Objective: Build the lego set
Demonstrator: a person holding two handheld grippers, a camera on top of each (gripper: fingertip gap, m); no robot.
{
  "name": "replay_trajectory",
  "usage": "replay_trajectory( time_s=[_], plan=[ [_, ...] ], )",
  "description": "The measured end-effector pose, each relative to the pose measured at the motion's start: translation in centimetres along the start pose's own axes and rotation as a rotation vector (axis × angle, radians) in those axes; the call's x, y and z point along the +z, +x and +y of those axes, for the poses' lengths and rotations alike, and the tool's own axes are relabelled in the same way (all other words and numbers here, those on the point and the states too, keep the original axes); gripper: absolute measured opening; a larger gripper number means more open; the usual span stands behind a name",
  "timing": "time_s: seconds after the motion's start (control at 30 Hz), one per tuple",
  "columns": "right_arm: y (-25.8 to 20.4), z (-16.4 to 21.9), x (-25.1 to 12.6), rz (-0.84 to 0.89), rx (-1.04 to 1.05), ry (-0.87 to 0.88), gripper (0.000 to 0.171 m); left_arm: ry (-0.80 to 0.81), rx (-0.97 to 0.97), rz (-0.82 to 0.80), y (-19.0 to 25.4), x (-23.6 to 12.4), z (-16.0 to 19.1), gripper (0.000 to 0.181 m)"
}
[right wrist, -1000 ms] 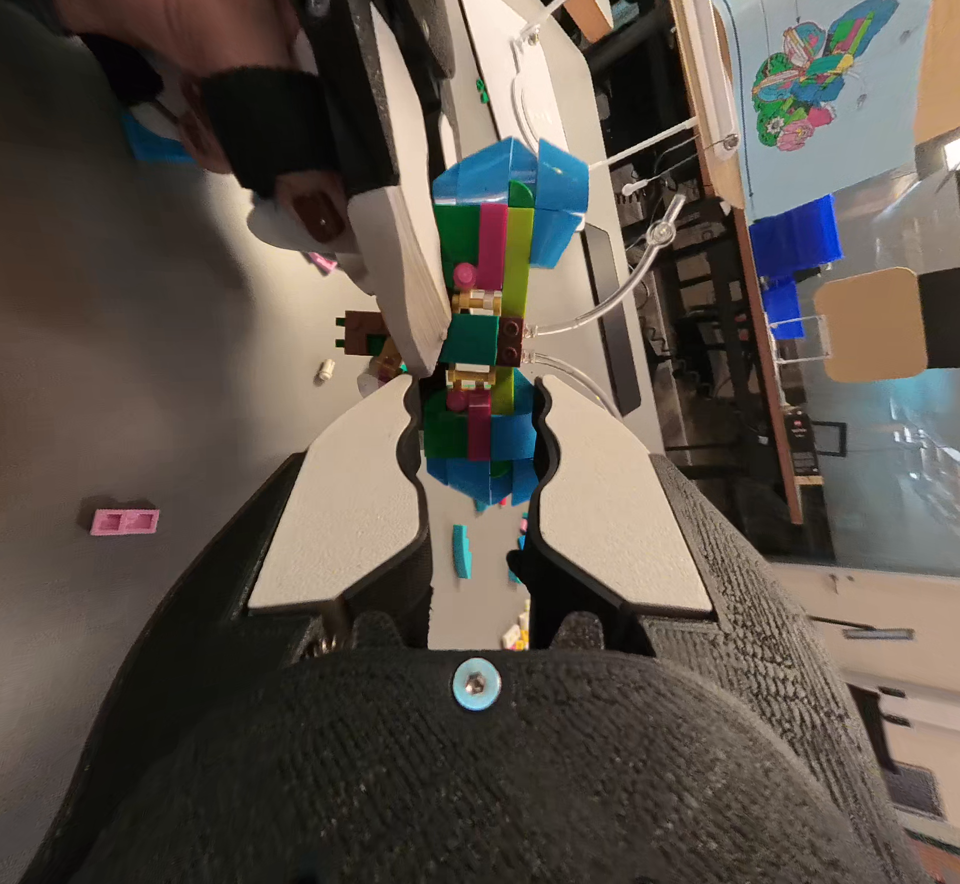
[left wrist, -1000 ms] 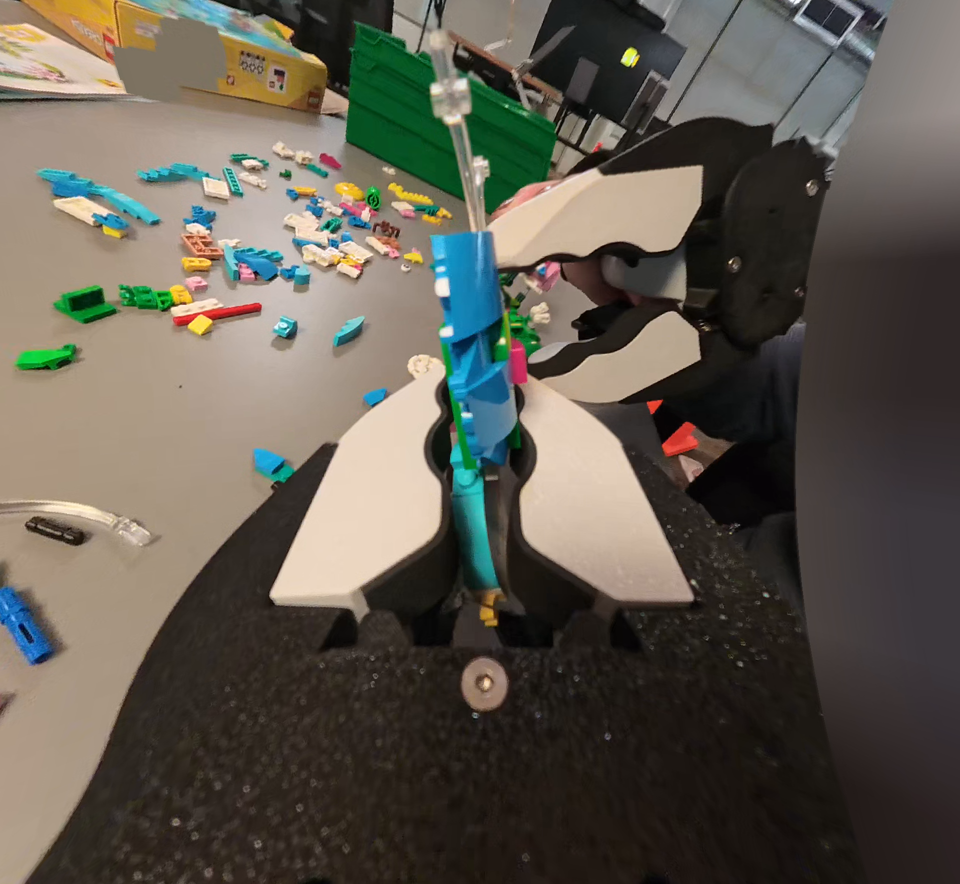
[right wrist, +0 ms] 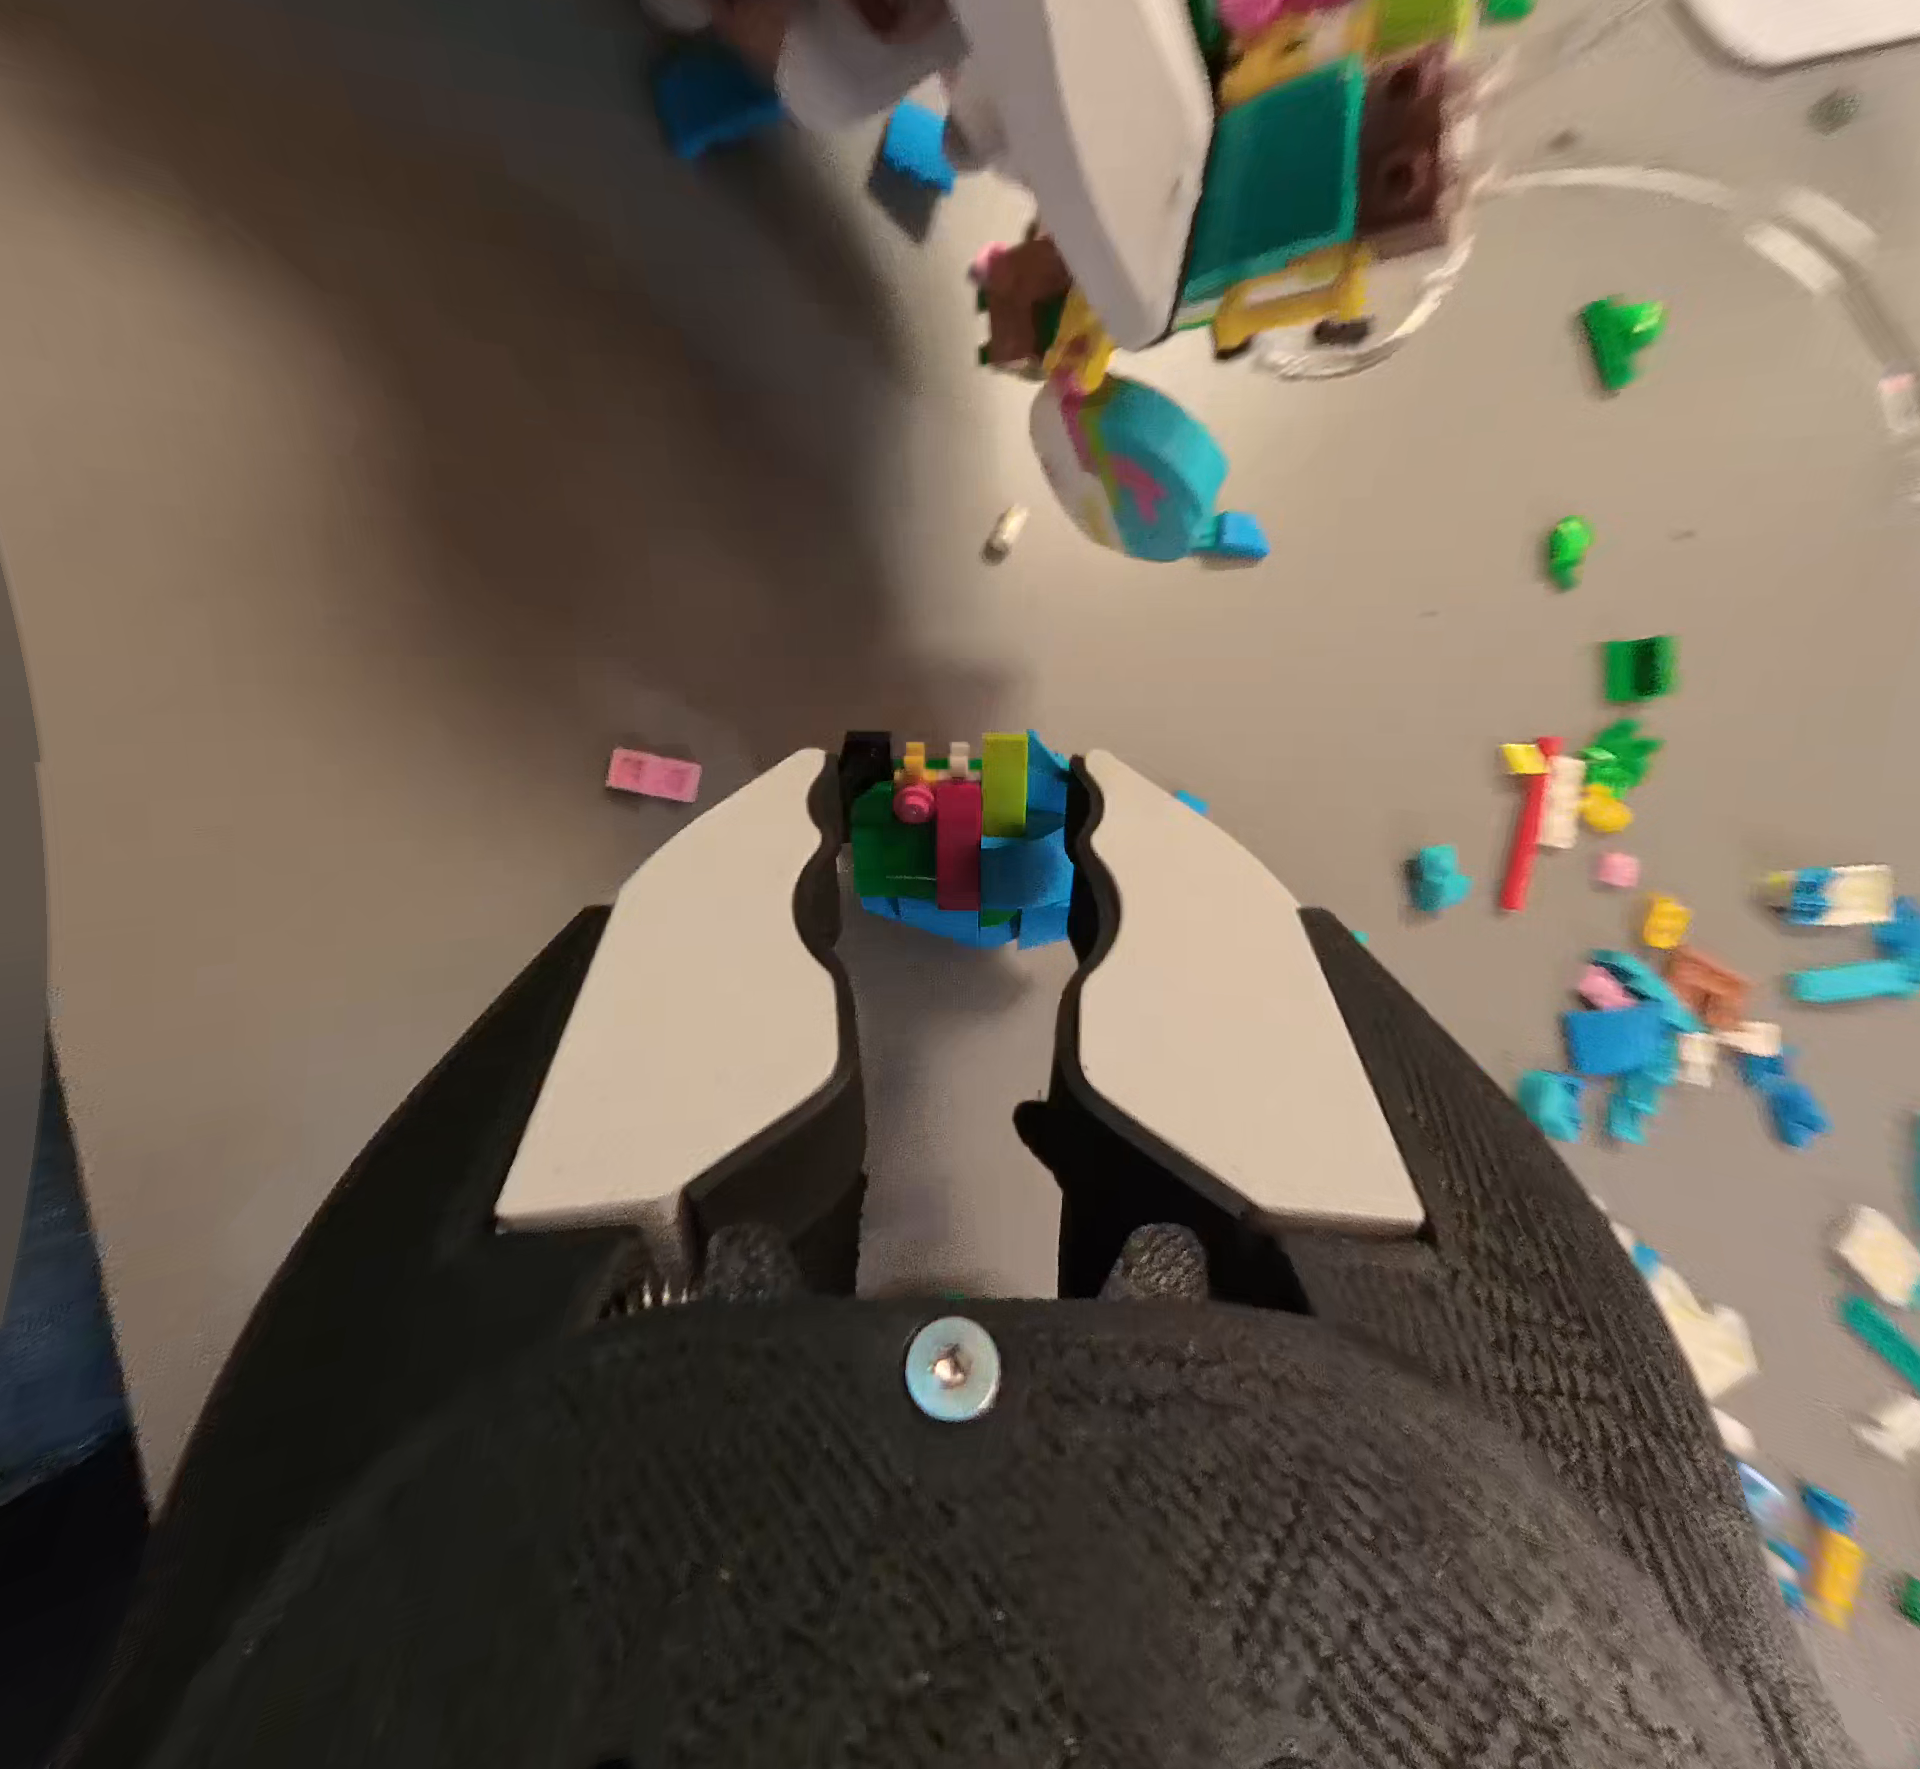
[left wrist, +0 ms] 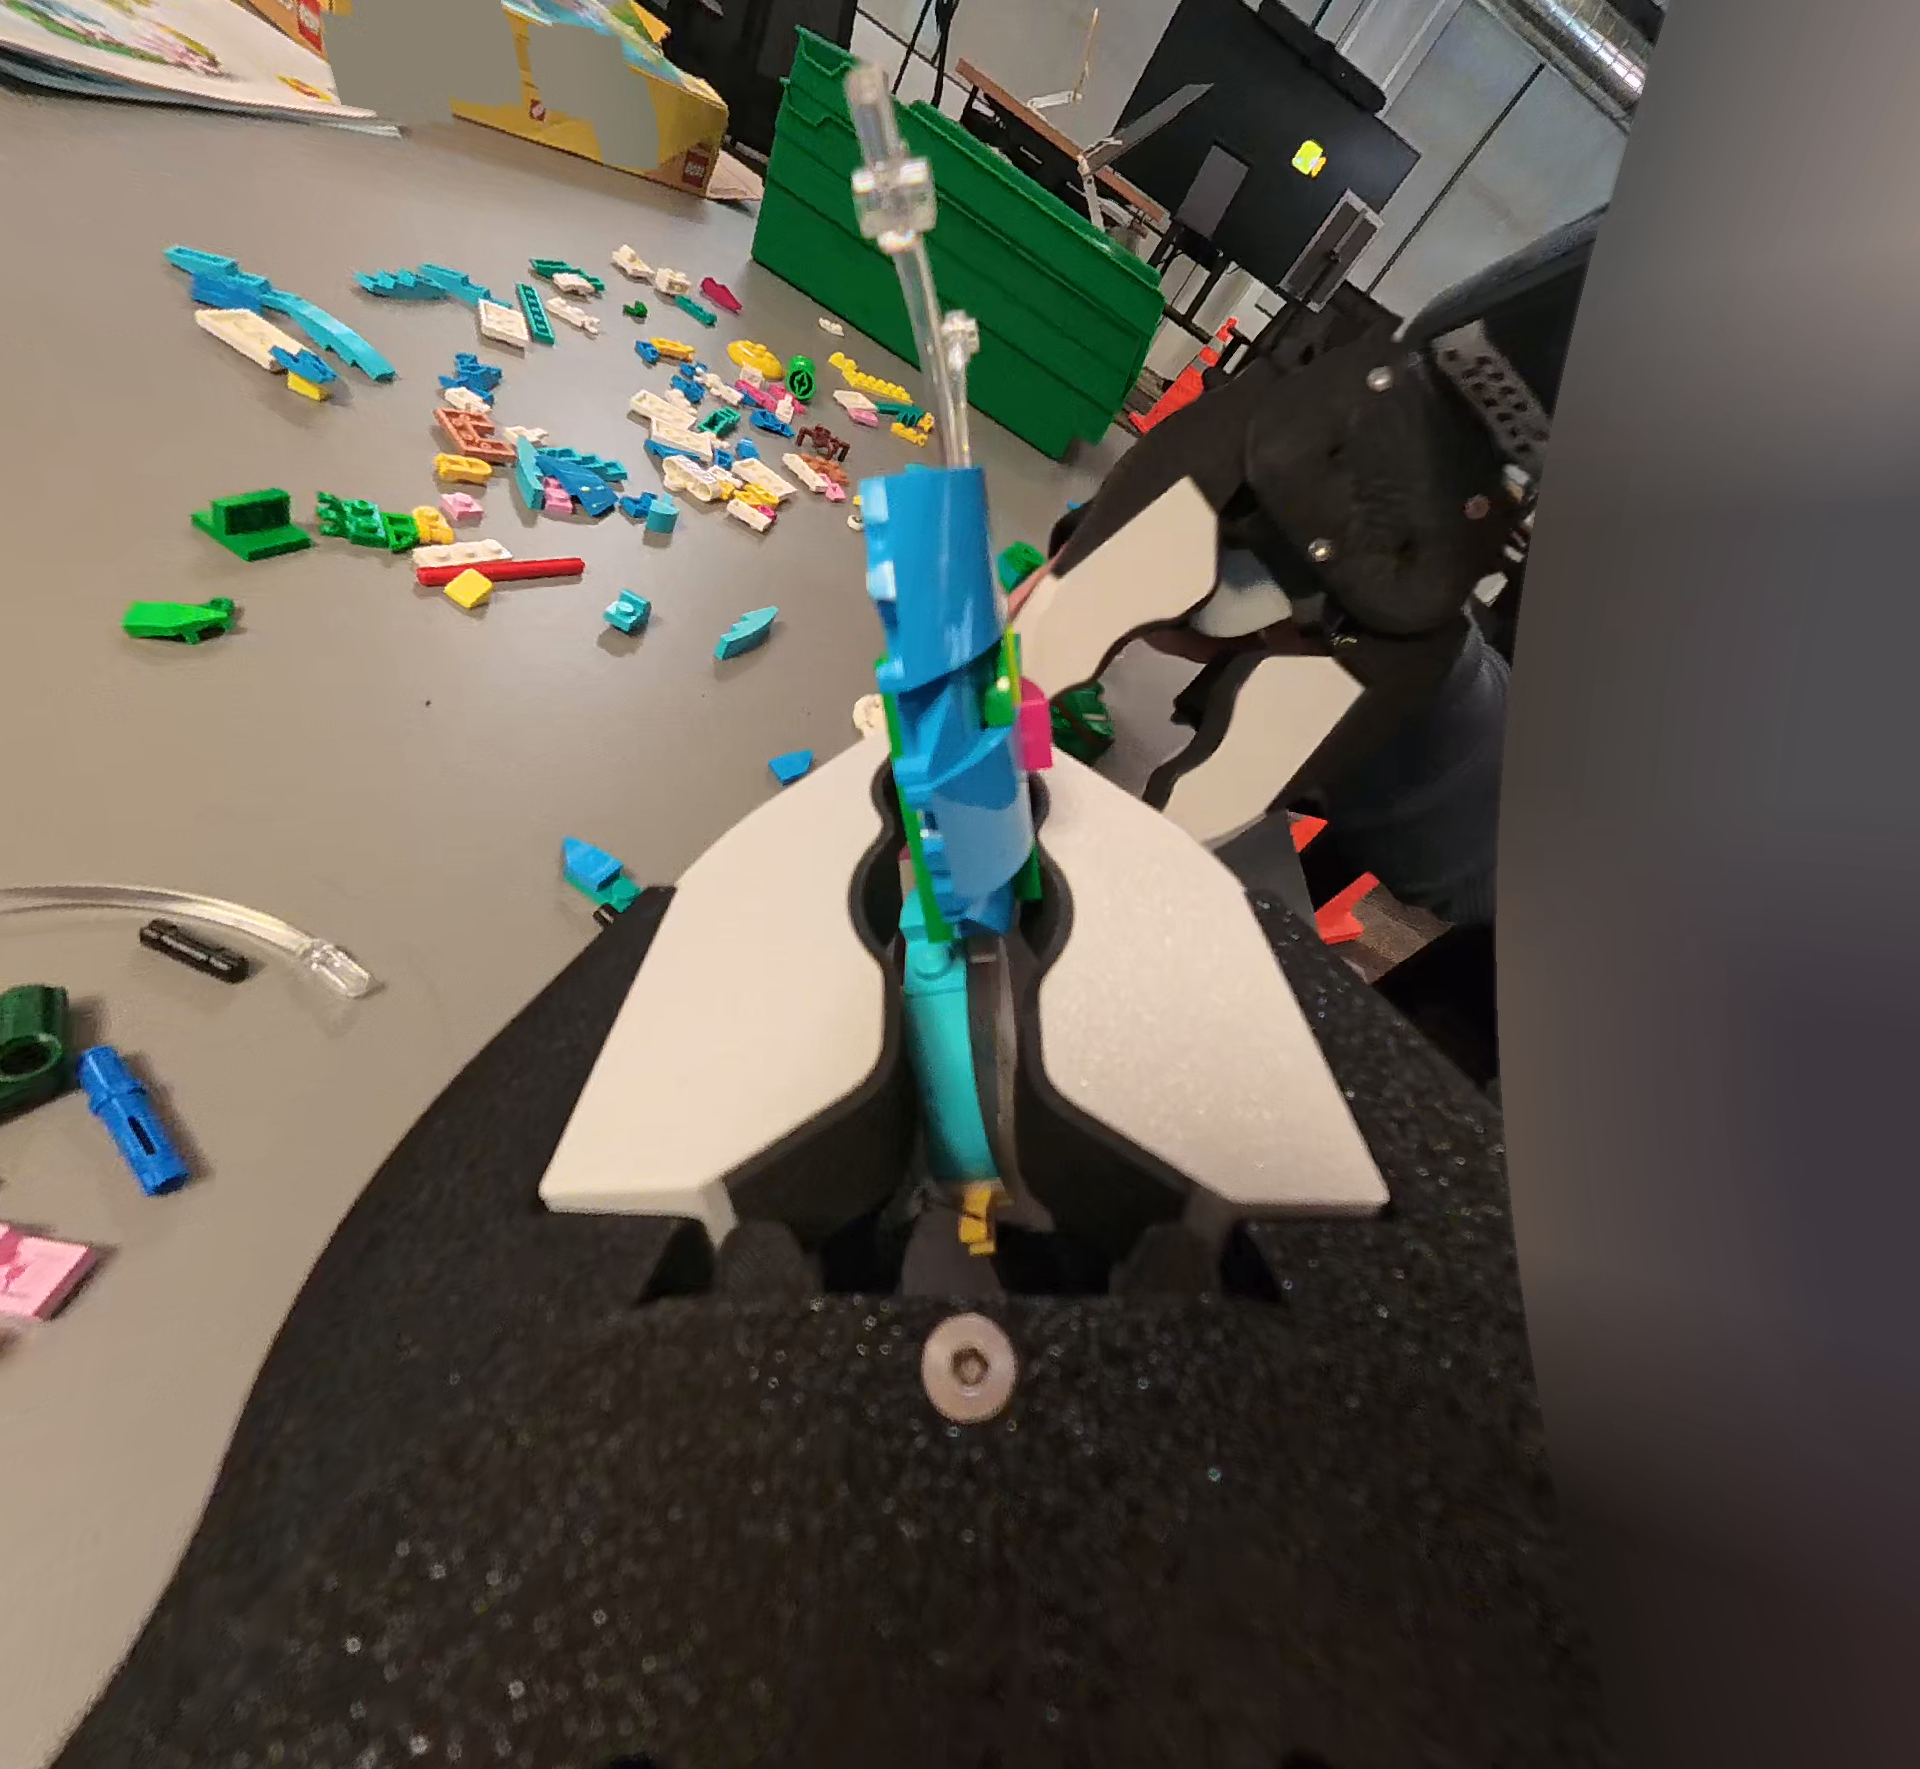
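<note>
Left wrist view, left to right: dark green round connector [left wrist: 31, 1044] and blue plastic axle pin [left wrist: 133, 1119] at the table edge, clear flexible tube [left wrist: 197, 914] with a short black pin [left wrist: 194, 950] beside it, then a scatter of loose coloured bricks [left wrist: 582, 452] on the grey table [left wrist: 312, 763]. Yellow cardboard box [left wrist: 416, 57] and green plastic crate [left wrist: 966, 296] at the back.

Left gripper [left wrist: 961, 789]: jaws pinching the tall blue-and-green brick assembly [left wrist: 951, 680], upright, slightly tilted, clear antenna rod [left wrist: 914, 285] sticking out the top.

Right gripper [left wrist: 1132, 670] sits just right of it, apart from the assembly, low near the table.

Right wrist view: small pink plate [right wrist: 652, 772] on the table left of the fingers. Right gripper [right wrist: 954, 784] jaws pinching a small blue, green and magenta brick cluster [right wrist: 966, 846] at the tips. Left gripper's white finger [right wrist: 1081, 109] and its assembly are top of frame, blurred. More loose bricks [right wrist: 1662, 992] on the right.
</note>
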State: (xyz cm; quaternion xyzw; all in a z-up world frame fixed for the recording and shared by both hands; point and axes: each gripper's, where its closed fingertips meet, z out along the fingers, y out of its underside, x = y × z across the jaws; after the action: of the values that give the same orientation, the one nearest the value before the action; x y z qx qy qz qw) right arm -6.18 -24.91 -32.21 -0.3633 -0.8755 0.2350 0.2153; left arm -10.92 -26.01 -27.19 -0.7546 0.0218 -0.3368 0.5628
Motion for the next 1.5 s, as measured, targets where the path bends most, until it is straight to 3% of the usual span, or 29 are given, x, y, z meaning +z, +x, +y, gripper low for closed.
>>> replay_trajectory(
  time_s=[0.03,0.3,0.5,0.73,0.8,0.97,1.1,1.27,1.5],
  plan=[
    [-0.2,0.1,0.4,-0.023,0.008,-0.002,0.04,-0.002,-0.008,0.003,0.0,0.0,0.1,0.019],
    [0.0,0.6,0.6,-0.123,0.059,0.115,0.056,0.0,-0.028,-0.001,-0.5,-0.4,0.0,0.018],
    [-0.9,2.3,1.7,-0.16,0.014,0.093,0.071,-0.016,-0.037,0.02,-0.4,-0.3,0.3,0.018],
    [-1.0,2.5,1.9,-0.259,0.009,0.051,0.065,-0.035,-0.031,0.034,-0.1,-0.1,0.7,0.018],
    [-1.0,2.5,1.9,-0.266,0.011,0.034,0.055,-0.037,-0.033,0.037,-0.1,0.0,0.7,0.018],
    [-0.9,2.5,1.9,-0.251,0.014,0.021,0.054,-0.037,-0.044,0.04,-0.2,0.0,0.8,0.018],
    [1.0,1.0,1.8,-0.071,0.001,0.11,0.053,-0.02,-0.075,0.033,-0.5,0.0,0.8,0.018],
    [4.8,-4.0,-0.6,0.361,-0.146,0.285,0.053,0.019,-0.154,0.025,-1.2,0.0,0.7,0.018],
    [5.5,-4.9,-0.6,0.52,-0.289,0.208,0.053,0.044,-0.124,0.011,-1.4,-0.4,0.3,0.018]
  ],
)
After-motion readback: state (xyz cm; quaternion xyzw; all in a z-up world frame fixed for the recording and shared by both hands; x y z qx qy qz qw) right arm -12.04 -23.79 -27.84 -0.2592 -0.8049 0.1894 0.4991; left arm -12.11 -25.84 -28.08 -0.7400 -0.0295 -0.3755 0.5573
